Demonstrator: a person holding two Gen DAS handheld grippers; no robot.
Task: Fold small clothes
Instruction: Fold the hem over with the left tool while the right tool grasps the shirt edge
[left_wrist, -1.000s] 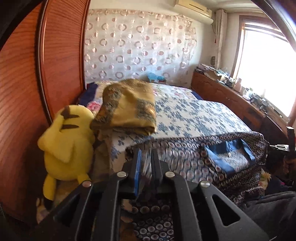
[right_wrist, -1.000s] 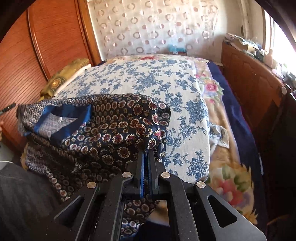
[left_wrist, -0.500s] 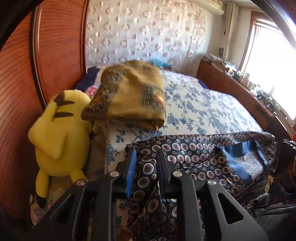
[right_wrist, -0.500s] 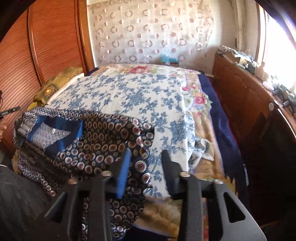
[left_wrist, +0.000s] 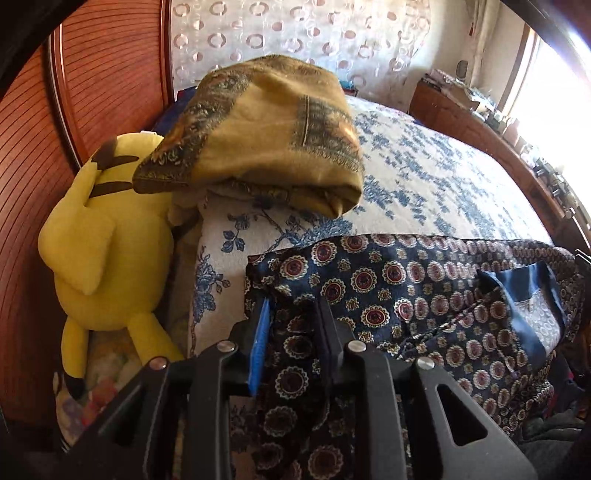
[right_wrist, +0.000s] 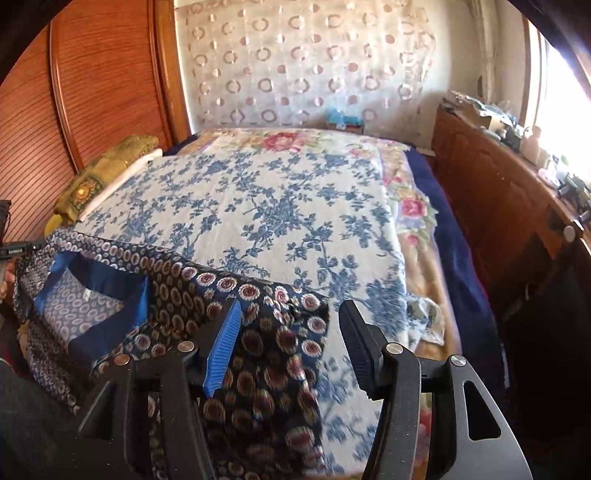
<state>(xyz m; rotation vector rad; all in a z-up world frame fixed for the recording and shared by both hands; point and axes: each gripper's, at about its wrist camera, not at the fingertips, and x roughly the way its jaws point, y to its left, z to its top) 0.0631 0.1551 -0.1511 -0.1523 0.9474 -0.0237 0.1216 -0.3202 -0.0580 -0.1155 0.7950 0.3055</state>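
Observation:
A dark navy garment (left_wrist: 406, 280) with round medallion print and a blue collar (left_wrist: 524, 295) lies spread along the near edge of the bed. In the left wrist view my left gripper (left_wrist: 291, 306) sits low over one end of it. Its jaws are slightly parted and a loose fold of the cloth lies between them. In the right wrist view the same garment (right_wrist: 177, 291) lies with its collar (right_wrist: 92, 295) to the left. My right gripper (right_wrist: 291, 306) is over the other corner. Its jaws are opening wide, and the cloth lies under them without touching the pads.
The bed has a white quilt with blue flowers (right_wrist: 277, 206). A folded ochre blanket (left_wrist: 266, 125) lies on it near the headboard side, and a yellow plush toy (left_wrist: 99, 251) leans against the wooden panel (left_wrist: 37, 166). A wooden cabinet (right_wrist: 498, 192) runs along the right under the window.
Both grippers were shut on the garment's corners and have parted their jaws. The left gripper sank toward the bed as the garment settled flat; the right gripper released its corner and shifted.

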